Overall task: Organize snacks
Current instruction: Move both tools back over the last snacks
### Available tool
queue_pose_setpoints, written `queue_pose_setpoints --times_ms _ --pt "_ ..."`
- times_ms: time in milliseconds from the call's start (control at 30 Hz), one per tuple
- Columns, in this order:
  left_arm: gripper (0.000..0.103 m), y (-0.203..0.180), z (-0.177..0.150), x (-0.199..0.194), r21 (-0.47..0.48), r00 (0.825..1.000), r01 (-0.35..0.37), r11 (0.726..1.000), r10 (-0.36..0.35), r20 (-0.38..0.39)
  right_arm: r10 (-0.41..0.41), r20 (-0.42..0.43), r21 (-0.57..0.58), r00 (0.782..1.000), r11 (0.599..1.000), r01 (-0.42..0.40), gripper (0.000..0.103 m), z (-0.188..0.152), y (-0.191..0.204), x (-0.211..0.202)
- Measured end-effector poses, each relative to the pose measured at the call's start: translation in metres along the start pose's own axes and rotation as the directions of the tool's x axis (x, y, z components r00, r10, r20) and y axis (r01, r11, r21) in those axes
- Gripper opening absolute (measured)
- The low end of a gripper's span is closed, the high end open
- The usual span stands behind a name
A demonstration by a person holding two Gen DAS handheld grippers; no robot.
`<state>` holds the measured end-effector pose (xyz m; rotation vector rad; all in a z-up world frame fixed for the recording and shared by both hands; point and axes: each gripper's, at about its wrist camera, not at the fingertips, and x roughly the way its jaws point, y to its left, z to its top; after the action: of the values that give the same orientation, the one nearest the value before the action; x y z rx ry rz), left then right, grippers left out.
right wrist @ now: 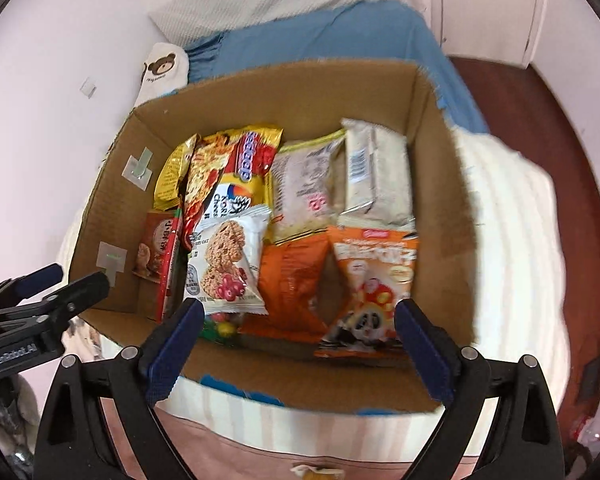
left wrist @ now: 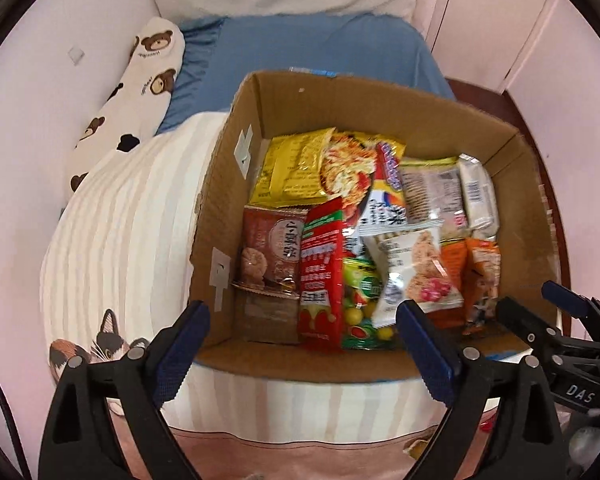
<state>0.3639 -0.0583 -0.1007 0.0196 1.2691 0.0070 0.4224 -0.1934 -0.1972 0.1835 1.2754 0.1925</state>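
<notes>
An open cardboard box (left wrist: 380, 100) (right wrist: 300, 92) stands on the bed, filled with snack packets lying flat and overlapping. Among them are a yellow packet (left wrist: 292, 168), a red packet (left wrist: 320, 264), a brown cookie packet (left wrist: 268, 248), a white oat cookie packet (left wrist: 412, 268) (right wrist: 224, 264), an orange panda packet (right wrist: 376, 284) and a cream packet (right wrist: 376, 168). My left gripper (left wrist: 302, 312) hangs open above the box's near left side, nothing between its fingers. My right gripper (right wrist: 300, 308) hangs open above the near right side, also empty. Each shows in the other's view: right gripper (left wrist: 528, 298), left gripper (right wrist: 78, 276).
The box rests on a striped white blanket (left wrist: 120, 240) with a cat print. A bear-print pillow (left wrist: 140, 80) and a blue sheet (left wrist: 300, 44) lie behind it. A pink wall is on the left; dark wooden floor (right wrist: 520, 100) and cupboard doors are on the right.
</notes>
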Motion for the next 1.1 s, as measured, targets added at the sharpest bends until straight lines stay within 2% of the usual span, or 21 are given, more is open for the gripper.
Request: queue_pose_setpoints --times_ms 200,500,633,767,867,933,1033,1100 --pt "0.095 -0.009 -0.020 -0.037 0.012 0.996 0.031 0.999 -0.032 0.086 -0.040 0.104 -0.014 0.994 0.999 0.041 0.098 -0.016 0.003 -0.050" --pt "0.095 -0.016 -0.056 -0.089 0.049 0.978 0.078 0.996 -0.086 0.188 -0.025 0.199 0.004 0.980 1.000 0.025 0.098 -0.054 0.012 -0.101" --pt "0.095 -0.019 -0.073 -0.099 0.065 0.974 0.102 0.993 -0.113 0.197 0.038 0.197 0.036 0.980 0.998 -0.046 0.098 -0.072 0.007 -0.111" --pt "0.095 -0.030 -0.093 -0.095 0.105 0.973 0.113 0.988 -0.132 0.191 0.031 0.174 0.070 0.984 0.997 -0.044 0.098 -0.097 -0.010 -0.112" --pt "0.095 -0.042 -0.112 -0.075 0.117 0.981 0.115 0.986 -0.131 0.141 0.012 0.112 0.121 0.994 0.992 -0.026 0.094 -0.121 -0.034 -0.098" --pt "0.095 -0.048 -0.124 -0.055 0.105 0.985 0.141 0.984 -0.150 0.086 0.003 0.064 0.144 0.998 0.989 -0.013 0.068 -0.137 -0.053 -0.085" --pt "0.095 -0.062 -0.148 -0.008 0.066 0.977 0.210 0.976 -0.205 -0.064 -0.022 -0.008 0.193 1.000 0.981 0.023 0.067 -0.161 -0.082 -0.065" --pt "0.095 -0.073 -0.164 0.027 0.039 0.953 0.259 0.965 -0.249 -0.171 -0.044 -0.051 0.225 0.998 0.973 0.054 0.067 -0.174 -0.101 -0.054"
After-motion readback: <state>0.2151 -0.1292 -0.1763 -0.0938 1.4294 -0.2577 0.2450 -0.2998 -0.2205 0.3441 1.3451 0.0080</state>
